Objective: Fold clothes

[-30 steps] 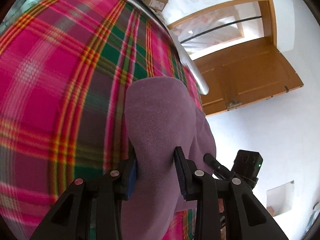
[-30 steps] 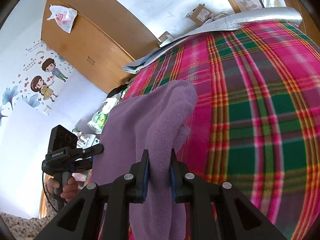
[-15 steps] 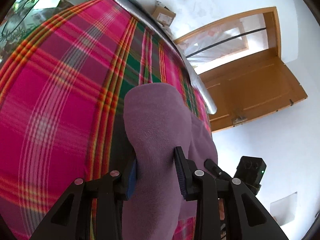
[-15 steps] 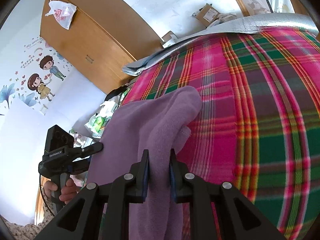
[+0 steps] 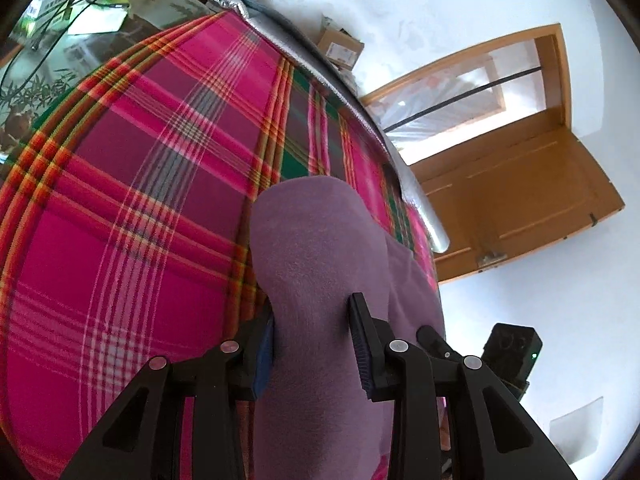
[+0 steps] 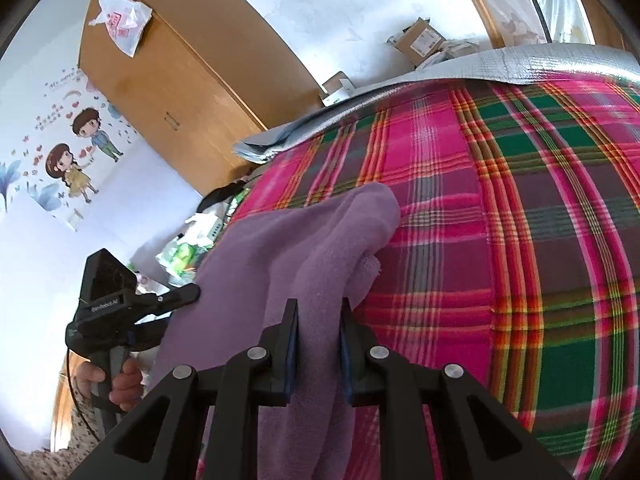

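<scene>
More of the plaid bedspread [image 5: 132, 216] shows beyond the cloth than a second ago, and the silver mat [image 6: 520, 66] at its far edge has come into fuller view. One purple fleece garment [image 5: 320, 264] hangs between two tools: the left hand-held gripper [image 5: 312, 344] stays clamped on one bunched end, the right hand-held gripper [image 6: 318, 344] on the other. From the right one, the fleece stretches toward nine o'clock, above the bed. One hand [image 6: 116, 386] shows, one wooden door [image 5: 516, 200], one wardrobe [image 6: 180, 68]
</scene>
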